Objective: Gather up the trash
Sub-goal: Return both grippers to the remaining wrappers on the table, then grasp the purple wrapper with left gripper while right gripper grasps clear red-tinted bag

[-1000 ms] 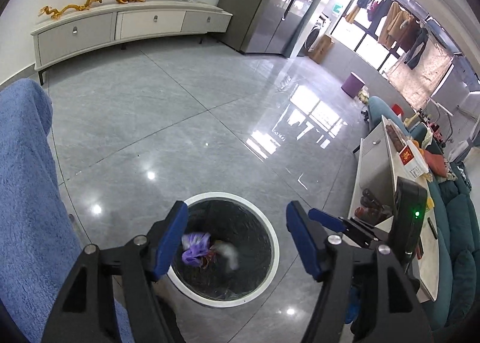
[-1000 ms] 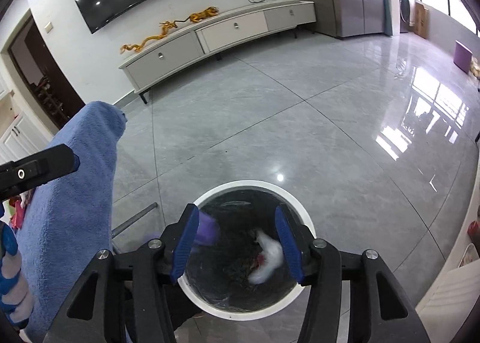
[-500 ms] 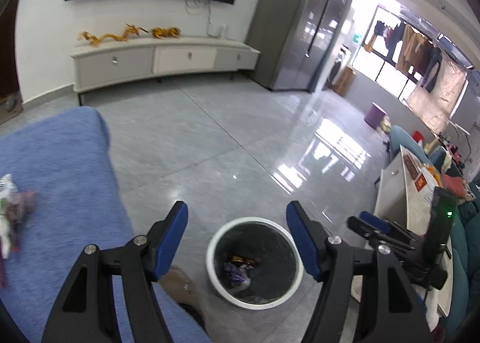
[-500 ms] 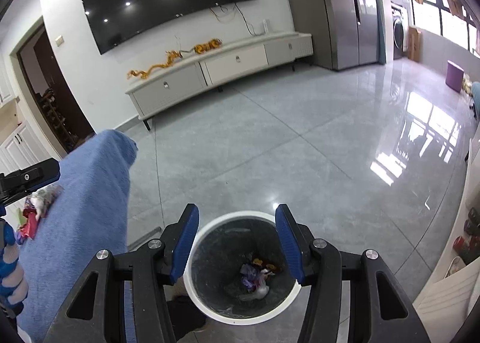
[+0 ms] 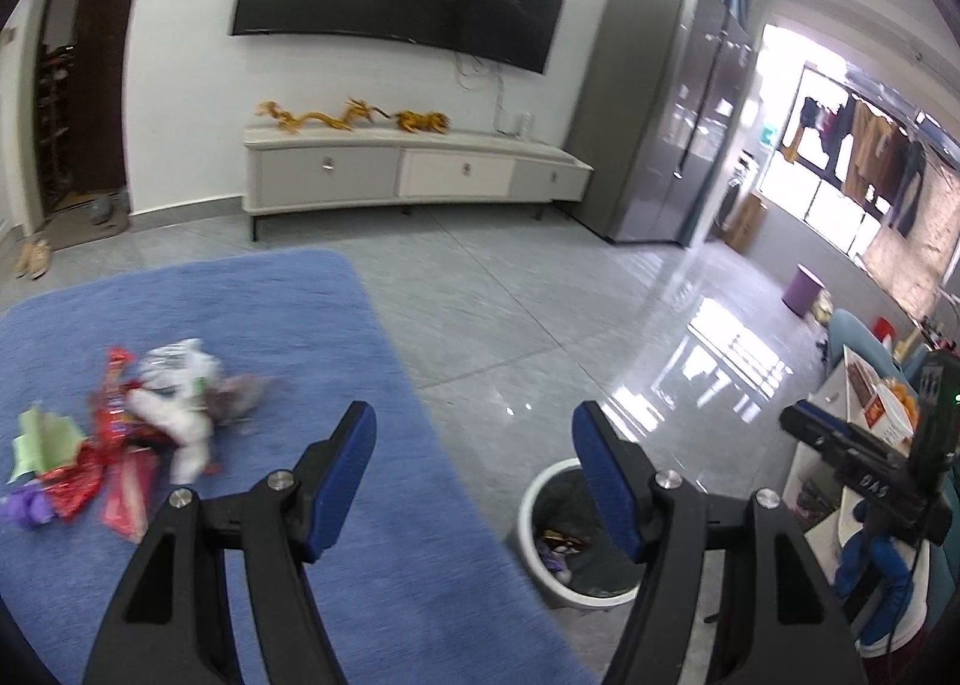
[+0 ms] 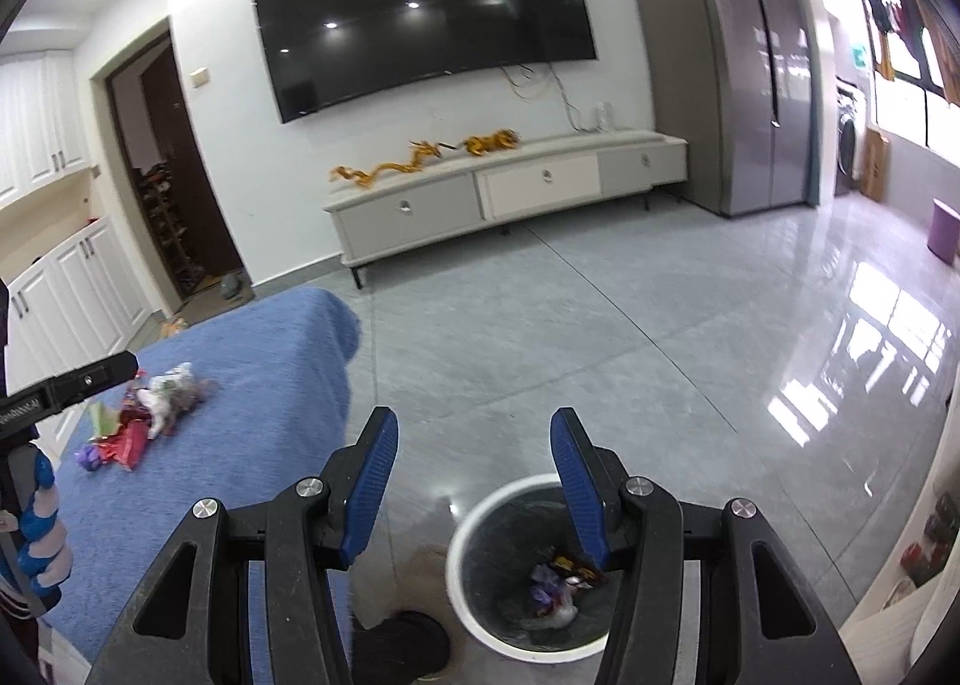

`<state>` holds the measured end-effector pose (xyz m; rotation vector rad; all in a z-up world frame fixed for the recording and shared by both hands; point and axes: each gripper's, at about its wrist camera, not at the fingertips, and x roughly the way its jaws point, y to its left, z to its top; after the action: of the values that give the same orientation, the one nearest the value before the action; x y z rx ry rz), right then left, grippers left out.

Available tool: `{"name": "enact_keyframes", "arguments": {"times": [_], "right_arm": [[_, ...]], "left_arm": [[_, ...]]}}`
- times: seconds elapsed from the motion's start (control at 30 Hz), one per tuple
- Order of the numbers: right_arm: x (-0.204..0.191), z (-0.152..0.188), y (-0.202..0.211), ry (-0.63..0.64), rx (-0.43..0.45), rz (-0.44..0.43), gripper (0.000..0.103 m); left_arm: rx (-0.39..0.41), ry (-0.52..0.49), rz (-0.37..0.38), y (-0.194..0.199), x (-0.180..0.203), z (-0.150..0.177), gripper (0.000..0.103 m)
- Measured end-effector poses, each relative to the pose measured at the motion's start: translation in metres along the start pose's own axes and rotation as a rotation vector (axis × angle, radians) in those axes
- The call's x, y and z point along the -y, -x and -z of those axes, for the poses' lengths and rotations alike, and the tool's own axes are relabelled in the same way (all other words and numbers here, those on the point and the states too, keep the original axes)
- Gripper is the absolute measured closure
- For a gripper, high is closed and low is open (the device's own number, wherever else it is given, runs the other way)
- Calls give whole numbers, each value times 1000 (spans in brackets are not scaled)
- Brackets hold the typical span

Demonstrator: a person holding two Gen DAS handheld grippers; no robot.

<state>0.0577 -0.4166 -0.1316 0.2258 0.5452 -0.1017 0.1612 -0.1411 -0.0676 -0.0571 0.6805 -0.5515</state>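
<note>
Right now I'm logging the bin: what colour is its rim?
White, around a dark liner; the trash bin shows best in the right wrist view.

Each gripper has black angular arms with triangular cut-outs, silver round screw heads at the pivots, and flat ribbed blue pads on the fingers. The left gripper fills the bottom of its frame; at that frame's right edge the right gripper shows side-on, black, with white lettering and a small green light. Below it hangs a blue-and-white handle, possibly a gloved hand; blur hides which.
</note>
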Motion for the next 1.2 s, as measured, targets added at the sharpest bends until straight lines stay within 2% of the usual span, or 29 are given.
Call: {"name": "enact_keyframes", "arguments": {"times": [0.37,0.6,0.9,1.2], "right_arm": [[-99,-24,-7,133,15,-132,53],[-168,-23,-42,204,-39,-241,53],[-232,-14,-122,250,-145,-332,53],[-263,-3,-220,201,-263,-390,53]], "left_arm": [[86,117,-160,79,-124,19,37],[74,193,-278,101,-207,45,37],[20,254,-364,84,-283,65,37],[-63,251,-372,41,-311,79,37]]}}
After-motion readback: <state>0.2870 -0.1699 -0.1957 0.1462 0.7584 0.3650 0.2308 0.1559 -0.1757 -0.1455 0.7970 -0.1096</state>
